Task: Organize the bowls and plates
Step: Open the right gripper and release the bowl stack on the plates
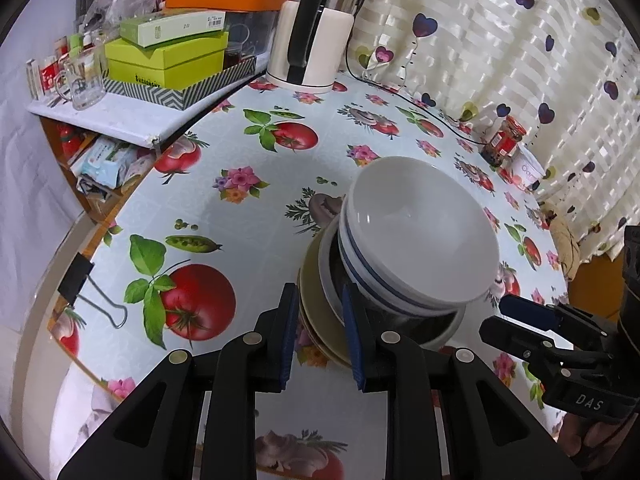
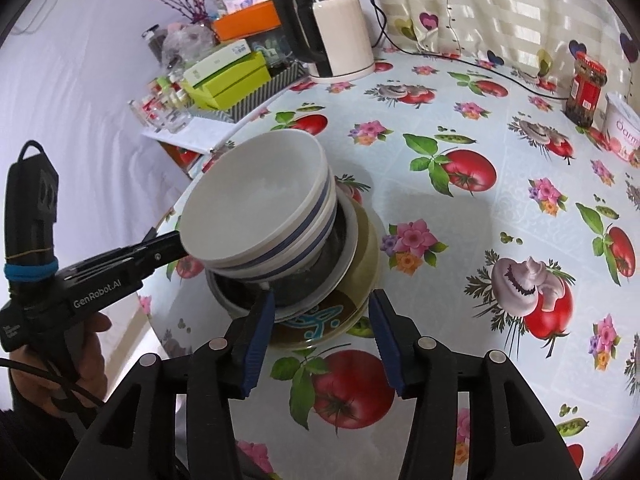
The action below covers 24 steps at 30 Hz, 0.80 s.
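I have the stack of dishes standing on the flowered tablecloth, near the table's left edge, where a binder clip pinches the cloth. White bowls with blue bands sit tilted on top, over a dark-lined bowl, and olive plates lie at the bottom.

My left gripper is partly spread, its blue pads straddling the rim of the olive plates; I cannot tell if they touch. From the right wrist view its tip reaches just under the top bowl's rim. My right gripper stands spread wide, its pads on either side of the lowest plate's near edge, holding nothing.

Open cloth lies to the right of the stack and in front of it. Farther back, a white kettle stands by the curtain, with its cord trailing along the table. A red-labelled jar and a white tub stand at the far right. A cluttered shelf with green boxes borders the far left side.
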### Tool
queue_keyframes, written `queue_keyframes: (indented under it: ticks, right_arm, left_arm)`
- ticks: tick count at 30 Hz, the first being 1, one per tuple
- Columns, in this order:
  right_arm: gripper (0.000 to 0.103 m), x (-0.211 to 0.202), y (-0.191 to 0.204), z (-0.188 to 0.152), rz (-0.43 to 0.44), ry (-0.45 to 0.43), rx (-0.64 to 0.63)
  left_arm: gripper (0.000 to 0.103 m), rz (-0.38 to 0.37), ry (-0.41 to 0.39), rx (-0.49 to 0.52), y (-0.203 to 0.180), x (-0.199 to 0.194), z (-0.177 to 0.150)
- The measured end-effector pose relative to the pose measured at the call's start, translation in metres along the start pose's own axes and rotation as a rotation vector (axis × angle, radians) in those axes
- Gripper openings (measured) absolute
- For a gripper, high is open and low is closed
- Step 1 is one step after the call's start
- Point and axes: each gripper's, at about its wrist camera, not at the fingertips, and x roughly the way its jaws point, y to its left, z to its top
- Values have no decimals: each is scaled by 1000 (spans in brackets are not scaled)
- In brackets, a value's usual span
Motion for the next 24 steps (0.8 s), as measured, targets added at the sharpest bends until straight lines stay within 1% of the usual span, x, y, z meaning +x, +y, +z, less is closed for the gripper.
queue_keyframes:
  ticks: [5, 10, 24]
  right_arm:
    - [53, -4, 8, -7, -10, -6, -25]
    - [56, -7, 16, -13, -19, -11, -50]
    - [62, -13, 30, -24, -40, -14, -113]
  left_arm:
    - [23, 18, -9, 23, -7, -6, -7]
    - [23, 21, -19, 45, -13, -12, -13]
    - [23, 32, -17, 90, -24, -16, -26]
